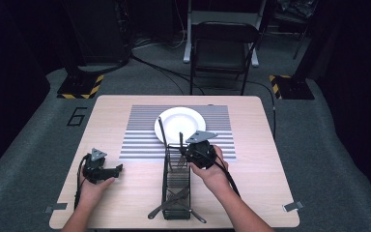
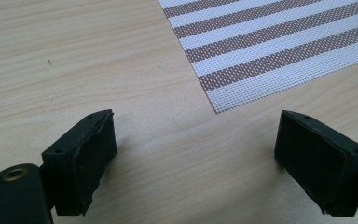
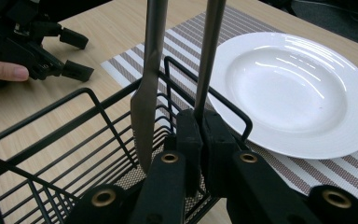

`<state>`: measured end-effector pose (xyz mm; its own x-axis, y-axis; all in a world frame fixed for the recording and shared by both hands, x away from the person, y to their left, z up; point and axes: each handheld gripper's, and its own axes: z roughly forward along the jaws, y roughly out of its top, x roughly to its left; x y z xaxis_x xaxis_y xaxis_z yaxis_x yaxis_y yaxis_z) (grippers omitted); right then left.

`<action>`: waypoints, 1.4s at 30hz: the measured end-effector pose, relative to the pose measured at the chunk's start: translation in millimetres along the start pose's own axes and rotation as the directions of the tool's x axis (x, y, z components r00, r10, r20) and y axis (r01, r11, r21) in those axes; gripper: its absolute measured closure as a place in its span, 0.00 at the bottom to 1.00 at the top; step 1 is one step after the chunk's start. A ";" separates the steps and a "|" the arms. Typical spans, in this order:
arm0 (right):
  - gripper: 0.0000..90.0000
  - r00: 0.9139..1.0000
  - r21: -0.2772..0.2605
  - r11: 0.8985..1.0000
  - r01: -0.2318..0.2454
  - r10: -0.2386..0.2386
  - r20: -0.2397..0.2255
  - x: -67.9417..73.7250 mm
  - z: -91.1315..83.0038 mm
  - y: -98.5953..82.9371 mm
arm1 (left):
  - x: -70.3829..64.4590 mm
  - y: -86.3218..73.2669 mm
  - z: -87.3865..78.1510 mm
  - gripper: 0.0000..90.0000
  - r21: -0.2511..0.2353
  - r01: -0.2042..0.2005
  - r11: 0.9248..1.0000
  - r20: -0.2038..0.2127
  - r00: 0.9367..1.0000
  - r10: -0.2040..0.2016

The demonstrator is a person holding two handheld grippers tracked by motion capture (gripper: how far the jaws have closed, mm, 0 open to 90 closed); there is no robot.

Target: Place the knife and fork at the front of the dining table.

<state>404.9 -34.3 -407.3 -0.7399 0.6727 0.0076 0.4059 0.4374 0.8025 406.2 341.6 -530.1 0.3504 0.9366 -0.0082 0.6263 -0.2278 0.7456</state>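
The long black wire basket (image 1: 176, 186) lies lengthwise on the pale wooden table (image 1: 251, 183), its far end reaching the striped woven placemat (image 1: 140, 130); bare wood lies open to either side of it. At that far end the right gripper (image 3: 200, 135) has its jaws clamped on a slim grey metal utensil handle (image 3: 209, 56), which stands upright beside a flat metal knife (image 3: 147, 98). A smooth round white plate (image 3: 303, 88) sits just beyond the basket. Left of the basket, the left gripper (image 2: 196, 154) rests on bare wood, jaws wide apart.
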 end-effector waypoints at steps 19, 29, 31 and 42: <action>0.97 0.996 0.005 0.999 -0.048 0.048 -0.070 -5.1 -28.1 18.9 | 0.0 0.0 0.0 0.14 0.000 0.000 1.000 0.000 1.000 0.000; 0.97 0.994 -0.001 1.000 -0.030 0.030 -0.109 -4.0 -48.4 38.3 | 0.0 0.0 0.0 0.14 0.000 -0.001 1.000 0.000 1.000 0.001; 0.97 0.993 -0.005 1.000 -0.029 0.028 -0.118 -4.0 -52.0 41.0 | 0.0 0.0 0.0 0.14 0.000 -0.001 1.000 0.000 1.000 0.001; 0.97 0.993 -0.023 0.999 -0.027 0.024 -0.118 -8.2 -72.1 51.5 | 0.0 0.0 0.0 0.14 0.000 0.000 1.000 0.000 1.000 0.000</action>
<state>393.2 -60.3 -323.0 -0.7883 0.6076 0.0974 0.4131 0.4052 0.8156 406.2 341.6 -530.0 0.3504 0.9366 -0.0080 0.6263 -0.2280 0.7455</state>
